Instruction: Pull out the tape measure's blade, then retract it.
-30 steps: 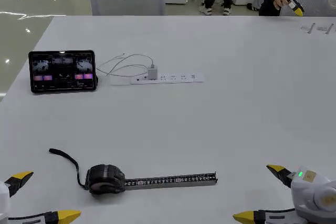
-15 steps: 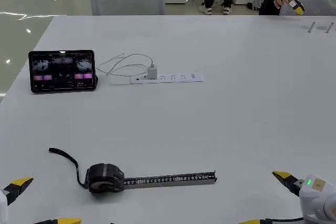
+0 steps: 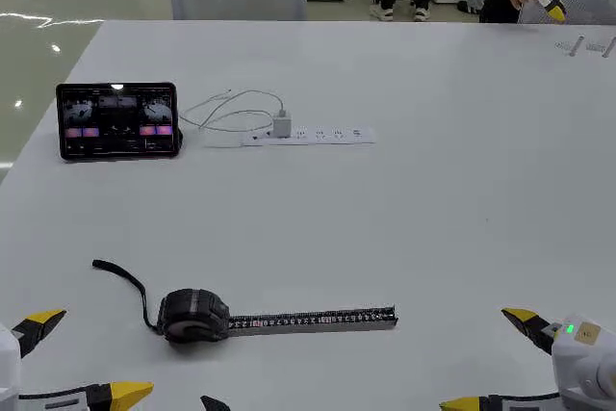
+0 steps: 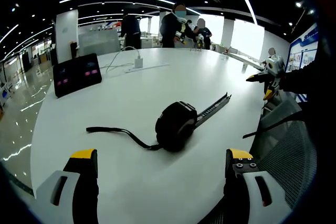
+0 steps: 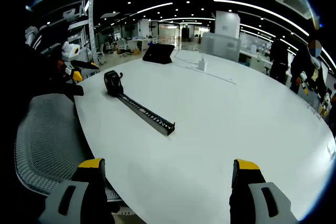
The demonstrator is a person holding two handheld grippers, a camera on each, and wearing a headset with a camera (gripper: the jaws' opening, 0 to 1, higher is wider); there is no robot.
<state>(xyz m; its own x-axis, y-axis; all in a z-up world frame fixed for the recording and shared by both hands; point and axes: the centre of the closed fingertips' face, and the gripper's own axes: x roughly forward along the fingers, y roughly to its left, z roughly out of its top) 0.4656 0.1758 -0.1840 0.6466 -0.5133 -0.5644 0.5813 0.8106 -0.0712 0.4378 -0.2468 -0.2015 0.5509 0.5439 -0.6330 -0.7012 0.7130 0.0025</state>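
Note:
A black tape measure [image 3: 192, 315] lies on the white table [image 3: 385, 209] near its front edge. Its blade [image 3: 313, 319] stretches flat to the right and its black strap [image 3: 120, 276] curls off to the left. My left gripper [image 3: 85, 355] stands open at the lower left, short of the case and touching nothing. My right gripper [image 3: 491, 360] stands open at the lower right, apart from the blade's tip. The left gripper view has the case [image 4: 176, 124] ahead of the open gripper [image 4: 161, 155]. The right gripper view looks along the blade [image 5: 147, 113] past the open gripper [image 5: 168, 163].
A tablet [image 3: 117, 120] stands at the back left, beside a white power strip [image 3: 308, 138] with a charger and loose cable. Small parts [image 3: 582, 45] lie at the far right edge. People stand beyond the table. A mesh chair [image 5: 47, 129] sits at the front edge.
The head camera has tilted a little, so the scene sits higher. The tape measure and blade lie as before. My right gripper has drifted slightly right, away from the blade tip.

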